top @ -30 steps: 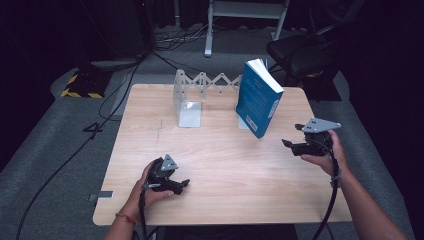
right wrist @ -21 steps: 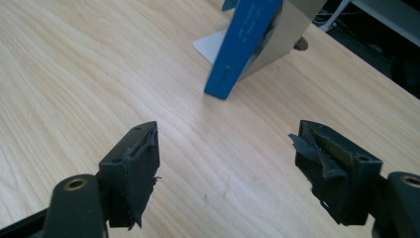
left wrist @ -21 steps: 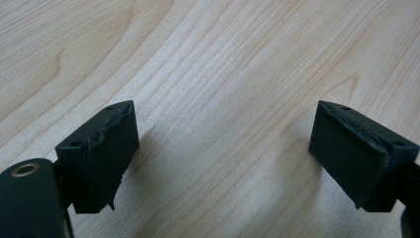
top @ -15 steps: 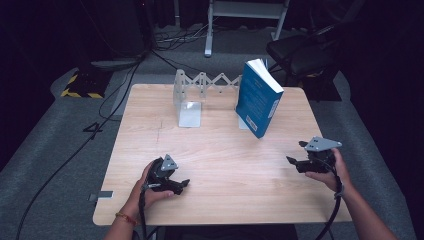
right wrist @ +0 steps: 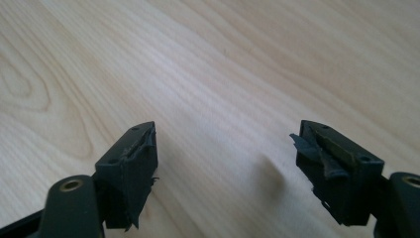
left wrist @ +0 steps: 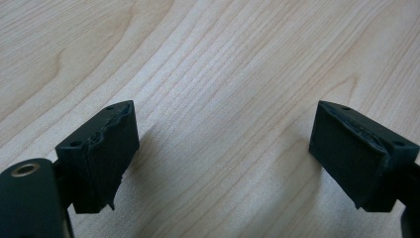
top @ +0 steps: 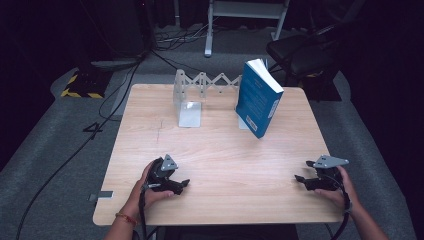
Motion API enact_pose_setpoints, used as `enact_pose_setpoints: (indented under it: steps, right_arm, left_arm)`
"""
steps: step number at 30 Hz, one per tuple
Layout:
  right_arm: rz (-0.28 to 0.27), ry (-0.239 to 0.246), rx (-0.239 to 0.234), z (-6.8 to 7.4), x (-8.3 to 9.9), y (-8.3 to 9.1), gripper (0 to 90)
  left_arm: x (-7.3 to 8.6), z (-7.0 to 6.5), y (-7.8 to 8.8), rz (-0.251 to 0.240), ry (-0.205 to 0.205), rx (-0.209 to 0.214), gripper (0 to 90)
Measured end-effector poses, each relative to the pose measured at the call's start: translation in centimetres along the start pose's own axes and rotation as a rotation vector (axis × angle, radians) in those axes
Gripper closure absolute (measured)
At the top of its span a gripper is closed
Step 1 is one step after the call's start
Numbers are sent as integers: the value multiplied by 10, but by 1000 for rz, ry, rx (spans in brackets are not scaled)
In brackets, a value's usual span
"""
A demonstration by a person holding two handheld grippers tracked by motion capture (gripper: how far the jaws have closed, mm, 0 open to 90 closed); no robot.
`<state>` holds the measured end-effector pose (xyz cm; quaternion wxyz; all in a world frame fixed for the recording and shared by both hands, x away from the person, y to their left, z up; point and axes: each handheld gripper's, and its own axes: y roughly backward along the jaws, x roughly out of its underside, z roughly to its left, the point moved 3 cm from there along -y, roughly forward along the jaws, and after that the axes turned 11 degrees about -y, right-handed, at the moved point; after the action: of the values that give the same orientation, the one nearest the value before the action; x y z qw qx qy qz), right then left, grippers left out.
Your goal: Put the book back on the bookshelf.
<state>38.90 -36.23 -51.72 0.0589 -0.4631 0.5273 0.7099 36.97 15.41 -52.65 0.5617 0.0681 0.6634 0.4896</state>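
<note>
The left hand-held gripper [top: 182, 185] rests low on the worktop [top: 225, 150], jaws apart around bare wood. The right hand-held gripper [top: 301, 179], jaws just widening, also holds nothing. Well beyond both, a blue book [top: 258, 99] leans upright in the expanding rack [top: 187, 95], the rack's other slots vacant.
</note>
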Motion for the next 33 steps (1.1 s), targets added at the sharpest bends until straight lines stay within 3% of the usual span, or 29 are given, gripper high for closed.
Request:
enact_pose_setpoints:
  steps: [3,6,33]
  right_arm:
    - [-18,-61,-55,-3,10,4,237]
    - [-25,-105,-65,-6,17,7,211]
    - [-21,-114,-60,-7,17,7,188]
  left_arm:
    - [0,0,0,0,0,0,124]
    - [0,0,0,1,3,-3,125]
    - [-1,0,0,5,4,-10,119]
